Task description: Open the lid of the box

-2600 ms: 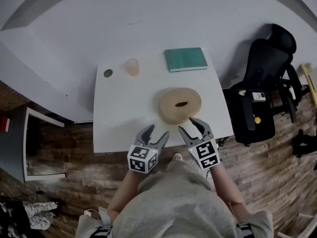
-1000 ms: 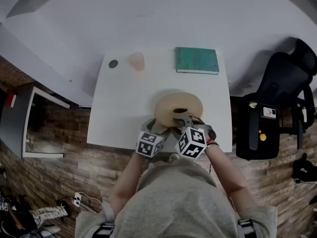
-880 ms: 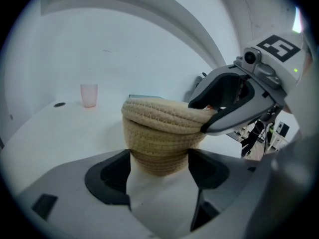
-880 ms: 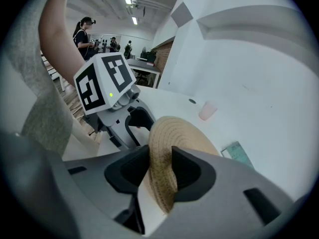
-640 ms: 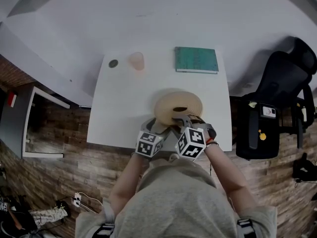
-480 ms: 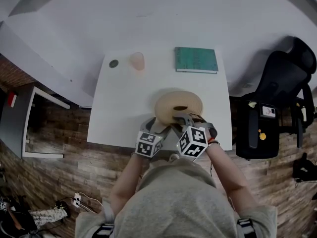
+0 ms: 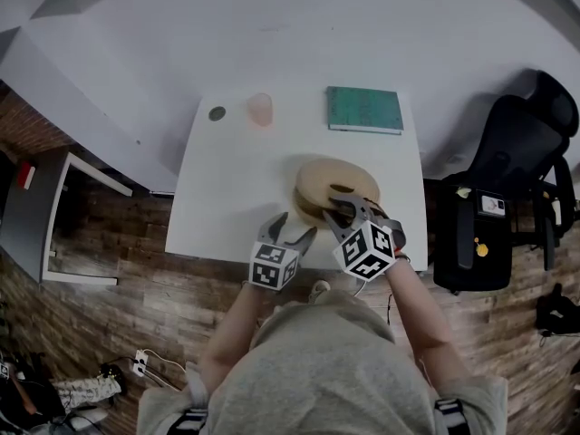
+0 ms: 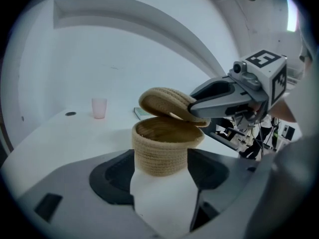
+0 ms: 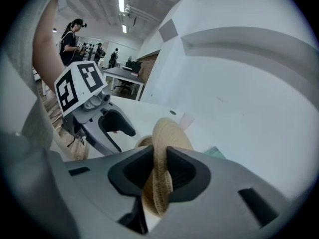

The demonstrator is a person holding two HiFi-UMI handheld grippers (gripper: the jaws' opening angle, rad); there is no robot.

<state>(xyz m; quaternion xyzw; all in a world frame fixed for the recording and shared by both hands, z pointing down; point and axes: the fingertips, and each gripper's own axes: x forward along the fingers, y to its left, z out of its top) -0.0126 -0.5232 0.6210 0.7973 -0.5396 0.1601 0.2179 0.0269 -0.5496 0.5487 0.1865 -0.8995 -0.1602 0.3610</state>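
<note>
The right hand-held gripper (image 9: 158,159) is pinching the near edge of the woven lid (image 9: 165,133). Its jaws have just been closing, and the coiled rim is sitting edge-on between the two dark pads. In the left gripper view the lid (image 8: 167,103) is hanging tilted over the round woven box (image 8: 162,153). Its far side is riding high and its near side is dipping towards the open mouth, whether touching the rim I cannot tell.

The left hand-held gripper (image 7: 292,234) is standing with its jaws spread. It is pointing at the box wall from close by, and the pads are not pressing on anything.

The box is resting on the white surface (image 7: 231,198), towards its near right part. It is well apart from the pink cup (image 7: 261,109), the small dark disc (image 7: 217,113) and the green book (image 7: 364,110) along the far edge.

Lid and box are looking like coiled rope, so they are probably light, a little pliant and rough enough not to slip, and neither seems fragile. The rim seems the right place to hold, since the thick outer coil is giving the pads something firm. A box this light may be shifting or lifting with the lid, so steadying its side wall with the left hand-held gripper looks sensible.
</note>
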